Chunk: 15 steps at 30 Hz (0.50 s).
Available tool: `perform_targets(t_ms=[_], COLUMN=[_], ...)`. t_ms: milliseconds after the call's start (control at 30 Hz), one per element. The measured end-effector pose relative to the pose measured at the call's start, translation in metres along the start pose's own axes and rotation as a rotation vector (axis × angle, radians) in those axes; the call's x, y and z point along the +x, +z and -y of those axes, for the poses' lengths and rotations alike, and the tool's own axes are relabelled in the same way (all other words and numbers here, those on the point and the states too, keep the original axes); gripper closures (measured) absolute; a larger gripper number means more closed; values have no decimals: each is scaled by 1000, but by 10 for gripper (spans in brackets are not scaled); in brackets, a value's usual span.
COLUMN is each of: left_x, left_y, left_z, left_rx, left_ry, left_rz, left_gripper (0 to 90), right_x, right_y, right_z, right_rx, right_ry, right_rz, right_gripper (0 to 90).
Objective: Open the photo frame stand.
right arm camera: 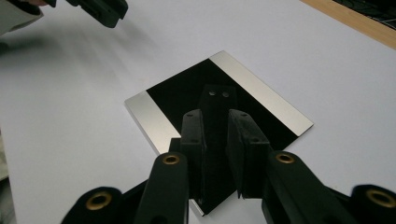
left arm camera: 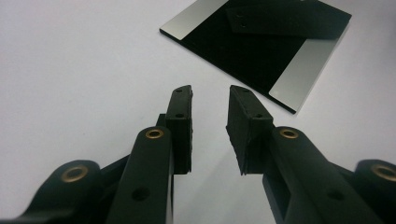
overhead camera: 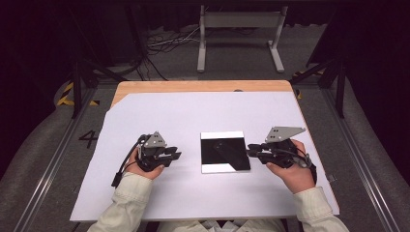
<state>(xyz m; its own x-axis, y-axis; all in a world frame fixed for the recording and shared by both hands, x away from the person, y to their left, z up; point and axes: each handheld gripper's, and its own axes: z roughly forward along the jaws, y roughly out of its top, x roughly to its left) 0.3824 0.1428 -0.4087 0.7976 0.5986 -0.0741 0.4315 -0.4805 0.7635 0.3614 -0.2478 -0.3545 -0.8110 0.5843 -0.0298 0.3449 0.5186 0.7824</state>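
A square, mirror-like plate (overhead camera: pixel 225 152) lies flat on the white sheet (overhead camera: pixel 193 111), mid-table. Its surface reflects dark, with pale strips along two edges (left arm camera: pixel 261 42) (right arm camera: pixel 187 93). My left gripper (overhead camera: pixel 176 155) rests to the plate's left, a short way off, pointing at it. Its jaws (left arm camera: pixel 210 93) are open with bare sheet between them. My right gripper (overhead camera: pixel 250 149) reaches the plate's right edge. Its jaws (right arm camera: pixel 215 116) hover over the plate, a narrow gap between them and nothing held; their reflection shows in the plate. The left gripper (right arm camera: pixel 100 10) also appears blurred at the top left of the right gripper view.
The white sheet covers a wooden table whose bare far edge (overhead camera: pixel 203 86) shows. Beyond it on the floor are a grey metal stand (overhead camera: pixel 239 36) and loose cables (overhead camera: pixel 164 43). Rails run along both sides of the table.
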Motion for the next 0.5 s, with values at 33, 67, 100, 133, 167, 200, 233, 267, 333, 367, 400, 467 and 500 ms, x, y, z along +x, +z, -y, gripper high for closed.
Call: perform_targets(t_ms=[33, 67, 100, 133, 167, 200, 233, 267, 333, 367, 400, 467, 500], left_x=[0, 0, 1, 1, 1, 1, 1, 1, 0, 0, 0, -1, -1], left_y=[0, 0, 0, 1, 1, 1, 1, 1, 2, 2, 2, 2, 3], left_z=[0, 0, 0, 0, 0, 1, 1, 0, 0, 0, 0, 0, 0], left_rx=[-2, -2, -2, -2, 0, 1, 3, 3, 7, 8, 8, 9, 9], left_ry=[-1, -2, -3, -5, -7, -7, -7, -2, -1, 0, 1, 4, 4], left_rz=[0, 0, 1, 1, 3, 1, 2, 1, 2, 2, 0, -1, 0], left_gripper=[708, 706, 704, 702, 701, 700, 699, 698, 696, 695, 694, 693, 692], right_x=[-2, -3, -4, -6, -7, -9, -10, -10, -12, -13, -14, -15, -17], right_y=[0, 0, 0, 1, 1, 0, 0, 0, -2, -3, -4, -5, -7], right_z=[1, 1, 2, 3, 4, 5, 6, 7, 8, 8, 9, 10, 11], right_rx=[2, 4, 5, 7, 10, 12, 13, 15, 17, 17, 15, 13, 14], right_ry=[22, 36, 54, 67, 78, 89, 96, 101, 109, 112, 113, 122, 130], right_rz=[8, 13, 15, 16, 22, 26, 28, 27, 33, 37, 38, 46, 53], right_gripper=[736, 725, 718, 715, 712, 710, 707, 706, 702, 699, 697, 695, 693])
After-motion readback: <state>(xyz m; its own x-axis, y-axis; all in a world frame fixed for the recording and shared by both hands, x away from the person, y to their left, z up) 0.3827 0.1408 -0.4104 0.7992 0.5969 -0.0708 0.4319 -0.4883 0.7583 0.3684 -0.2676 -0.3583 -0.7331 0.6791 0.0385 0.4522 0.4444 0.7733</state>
